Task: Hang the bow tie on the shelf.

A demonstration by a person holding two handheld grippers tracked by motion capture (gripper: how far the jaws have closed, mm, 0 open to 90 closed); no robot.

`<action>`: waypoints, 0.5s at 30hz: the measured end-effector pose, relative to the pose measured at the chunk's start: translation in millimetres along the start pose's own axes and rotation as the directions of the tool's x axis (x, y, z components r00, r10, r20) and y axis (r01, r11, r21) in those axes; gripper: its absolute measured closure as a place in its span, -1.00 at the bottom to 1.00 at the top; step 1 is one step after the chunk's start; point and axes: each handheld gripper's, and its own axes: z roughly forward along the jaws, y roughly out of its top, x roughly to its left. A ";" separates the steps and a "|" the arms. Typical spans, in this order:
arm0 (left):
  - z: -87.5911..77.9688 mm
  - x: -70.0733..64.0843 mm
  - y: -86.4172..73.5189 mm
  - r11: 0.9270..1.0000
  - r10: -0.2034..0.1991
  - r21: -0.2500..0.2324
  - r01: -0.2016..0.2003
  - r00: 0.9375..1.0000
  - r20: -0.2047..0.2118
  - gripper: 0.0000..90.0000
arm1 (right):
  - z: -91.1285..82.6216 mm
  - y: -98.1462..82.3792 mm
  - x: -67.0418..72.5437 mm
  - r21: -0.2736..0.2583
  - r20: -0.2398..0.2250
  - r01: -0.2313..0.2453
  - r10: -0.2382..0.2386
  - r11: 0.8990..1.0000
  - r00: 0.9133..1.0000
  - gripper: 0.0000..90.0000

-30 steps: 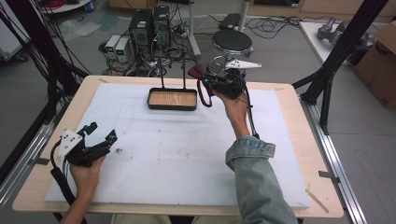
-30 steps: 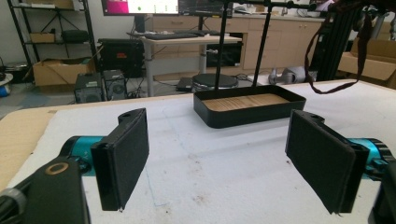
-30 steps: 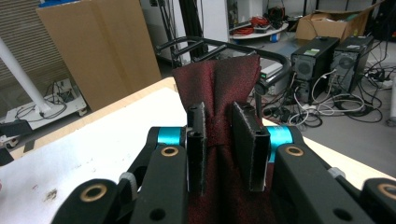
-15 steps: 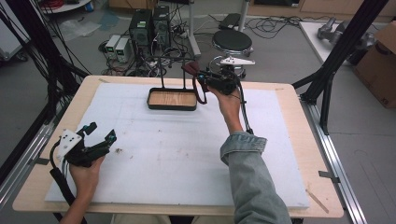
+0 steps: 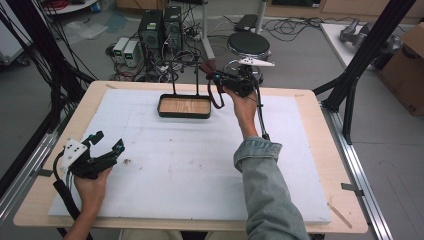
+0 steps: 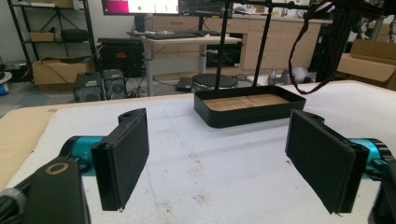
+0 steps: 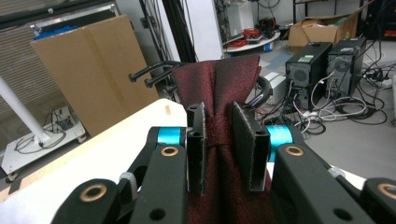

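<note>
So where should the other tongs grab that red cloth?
Probably the loop of the cloth that hangs free under the right tongs, coming level from the near side. The upper part is bunched and pinched there already. The hanging part looks thin enough for the open left tongs.

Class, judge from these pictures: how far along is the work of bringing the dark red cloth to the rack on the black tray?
Done: the right gripper is shut on the dark red cloth. In hand: it holds the cloth up beside the rack over the black tray. Left: hanging and release. The left gripper waits open.
</note>
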 end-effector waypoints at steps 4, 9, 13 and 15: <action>0.9 -0.4 -0.2 1.000 -0.002 -0.001 0.002 1.000 0.000 -0.52 | 1.9 -0.7 -0.3 -0.004 -0.003 0.003 -0.003 1.000 1.000 0.68; 1.2 -0.7 -0.1 1.000 0.000 -0.002 0.000 1.000 0.002 -0.52 | 6.0 -2.0 0.3 -0.025 -0.014 0.009 -0.010 1.000 1.000 0.68; 1.1 -0.7 -0.3 1.000 -0.002 -0.003 0.002 1.000 0.002 -0.52 | 8.8 -3.2 -0.9 -0.044 -0.005 0.004 -0.004 0.999 1.000 0.68; 1.0 -0.7 -0.2 1.000 -0.002 -0.001 0.002 1.000 0.002 -0.52 | 9.8 -3.1 -2.2 -0.052 0.000 0.000 0.000 0.999 1.000 0.68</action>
